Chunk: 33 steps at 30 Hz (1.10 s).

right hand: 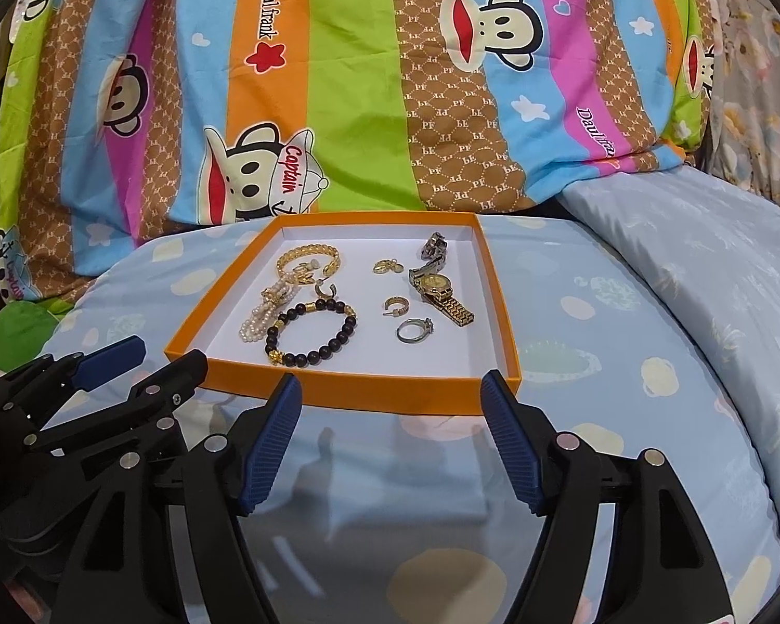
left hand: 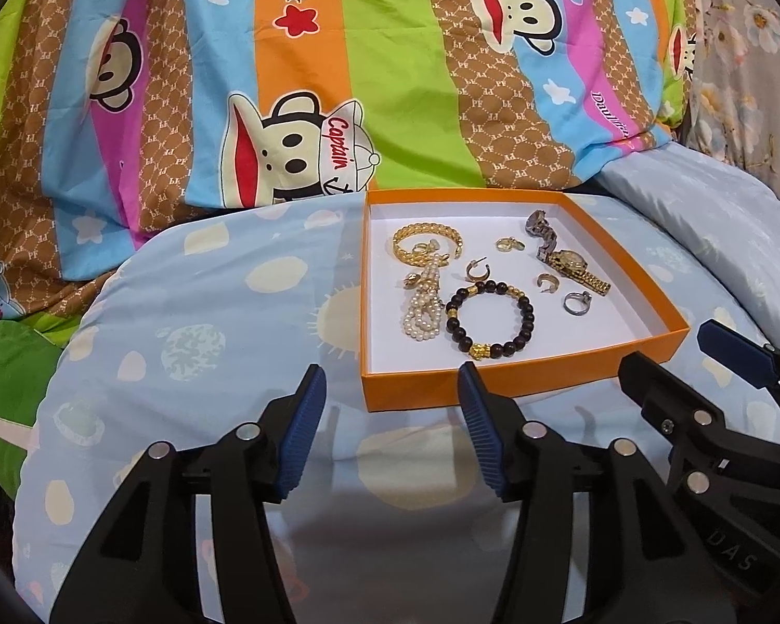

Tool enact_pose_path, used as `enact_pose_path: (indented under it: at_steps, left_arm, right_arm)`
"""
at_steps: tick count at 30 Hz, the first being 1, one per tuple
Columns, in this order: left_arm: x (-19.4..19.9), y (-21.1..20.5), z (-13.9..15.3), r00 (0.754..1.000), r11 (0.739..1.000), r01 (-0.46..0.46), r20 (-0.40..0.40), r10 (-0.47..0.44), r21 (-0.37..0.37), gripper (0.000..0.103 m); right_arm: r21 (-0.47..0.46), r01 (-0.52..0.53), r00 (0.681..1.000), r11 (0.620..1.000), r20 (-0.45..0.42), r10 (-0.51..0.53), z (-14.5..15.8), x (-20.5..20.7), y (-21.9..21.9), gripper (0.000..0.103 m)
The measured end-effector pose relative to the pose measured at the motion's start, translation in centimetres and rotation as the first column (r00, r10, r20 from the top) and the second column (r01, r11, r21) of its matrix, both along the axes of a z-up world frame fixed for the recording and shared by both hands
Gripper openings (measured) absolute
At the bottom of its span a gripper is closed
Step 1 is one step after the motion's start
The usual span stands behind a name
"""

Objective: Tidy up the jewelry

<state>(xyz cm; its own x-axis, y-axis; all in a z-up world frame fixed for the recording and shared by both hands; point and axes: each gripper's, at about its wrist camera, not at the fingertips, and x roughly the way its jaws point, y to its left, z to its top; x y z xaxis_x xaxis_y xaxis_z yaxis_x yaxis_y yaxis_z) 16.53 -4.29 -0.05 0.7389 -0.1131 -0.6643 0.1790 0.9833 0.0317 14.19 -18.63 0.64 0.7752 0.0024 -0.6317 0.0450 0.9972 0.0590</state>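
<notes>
An orange box (left hand: 515, 387) (right hand: 369, 390) with a white floor lies on the light blue bed cover. In it are a gold chain bracelet (left hand: 425, 240) (right hand: 307, 258), a pearl strand (left hand: 421, 307) (right hand: 262, 312), a dark bead bracelet (left hand: 489, 320) (right hand: 312, 333), a gold watch (left hand: 567, 259) (right hand: 434, 281), a silver ring (left hand: 576, 303) (right hand: 413, 332) and several small gold earrings (left hand: 509, 244). My left gripper (left hand: 392, 390) (right hand: 140, 359) is open and empty, just before the box's near wall. My right gripper (right hand: 392, 390) (left hand: 665, 348) is open and empty, beside it at the same wall.
A striped cartoon-monkey quilt (left hand: 338, 78) (right hand: 338, 78) is piled behind the box. A pale blue pillow (left hand: 712, 218) (right hand: 702, 239) lies at the right. Bare bed cover (left hand: 182, 312) spreads left of the box.
</notes>
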Motion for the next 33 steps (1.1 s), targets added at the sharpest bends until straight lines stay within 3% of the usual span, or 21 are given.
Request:
enact_pose_path:
  at_steps: [33]
  left_arm:
    - [0.12, 0.22, -0.05, 0.998, 0.997, -0.057, 0.003, 0.057, 0.043, 0.064]
  right_arm:
    - [-0.017, 0.012, 1.0, 1.0, -0.002, -0.012, 0.15, 0.1, -0.11, 0.073]
